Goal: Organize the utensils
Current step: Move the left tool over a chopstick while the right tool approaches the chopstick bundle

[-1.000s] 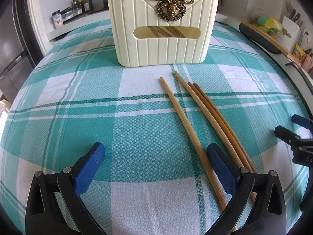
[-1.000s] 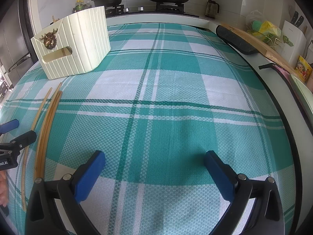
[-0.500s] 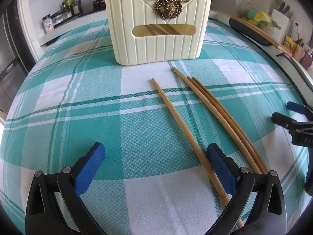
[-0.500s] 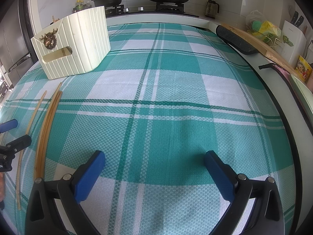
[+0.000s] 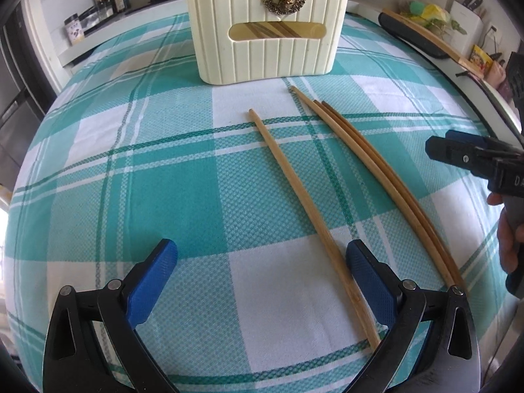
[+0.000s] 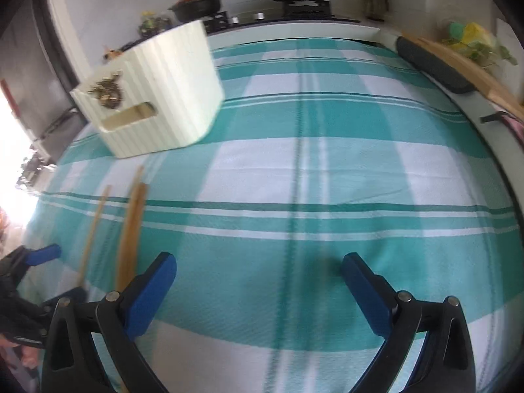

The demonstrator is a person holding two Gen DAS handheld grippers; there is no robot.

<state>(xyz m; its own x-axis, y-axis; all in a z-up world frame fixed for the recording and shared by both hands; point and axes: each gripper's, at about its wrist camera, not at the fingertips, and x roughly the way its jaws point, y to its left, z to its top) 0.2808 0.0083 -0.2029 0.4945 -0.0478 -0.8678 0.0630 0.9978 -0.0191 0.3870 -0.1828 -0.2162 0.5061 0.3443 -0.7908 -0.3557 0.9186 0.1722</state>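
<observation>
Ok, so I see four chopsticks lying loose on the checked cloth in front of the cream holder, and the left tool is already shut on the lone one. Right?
Not quite. The left tool is open, holding nothing; the lone chopstick lies on the cloth beside its right finger, as the left wrist view shows. The rest stands: four chopsticks loose before the cream holder.

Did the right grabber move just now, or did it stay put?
Yes. In the right wrist view the cream holder now looks bigger and nearer the middle, and the picture is blurred, so the right gripper swung left toward the chopsticks.
</observation>
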